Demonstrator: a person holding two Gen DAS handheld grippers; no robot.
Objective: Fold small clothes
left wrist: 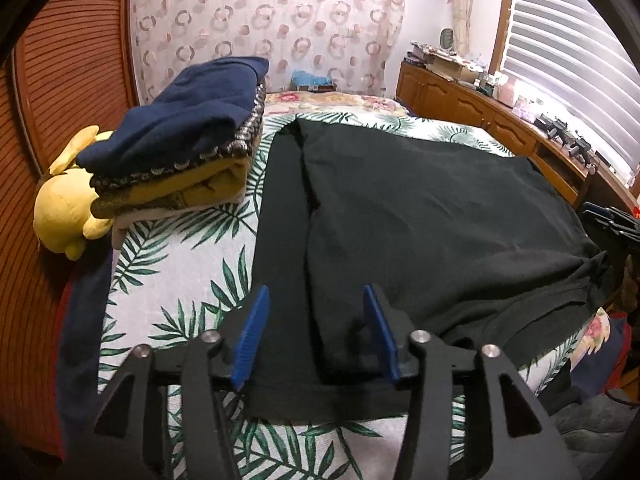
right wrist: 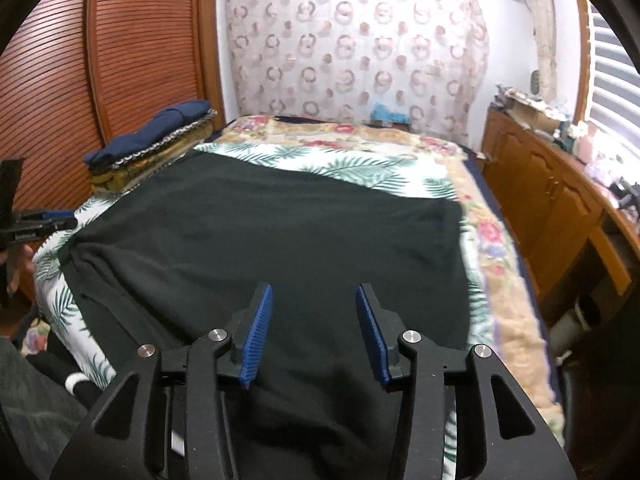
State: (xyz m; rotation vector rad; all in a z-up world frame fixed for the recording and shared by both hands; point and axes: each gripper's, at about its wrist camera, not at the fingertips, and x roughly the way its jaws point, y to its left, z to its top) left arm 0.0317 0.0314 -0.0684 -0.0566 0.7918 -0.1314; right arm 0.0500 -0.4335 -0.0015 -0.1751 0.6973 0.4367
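Two grippers: left gripper (left wrist: 316, 334) and right gripper (right wrist: 314, 334), blue pads spread, pinching nothing.
Black garment (left wrist: 420, 216): directly under both, long axis running left to right.
Nearer hem: left.

No readable text, labels, brands or numbers anywhere; only a tiny pale marking on the side of the left gripper (right wrist: 28, 228) at the left edge of the right wrist view, too small and blurred to read.

Folded pile (left wrist: 172, 148) left of garment (left wrist: 420, 220); bare bedspread (left wrist: 180, 256) between.
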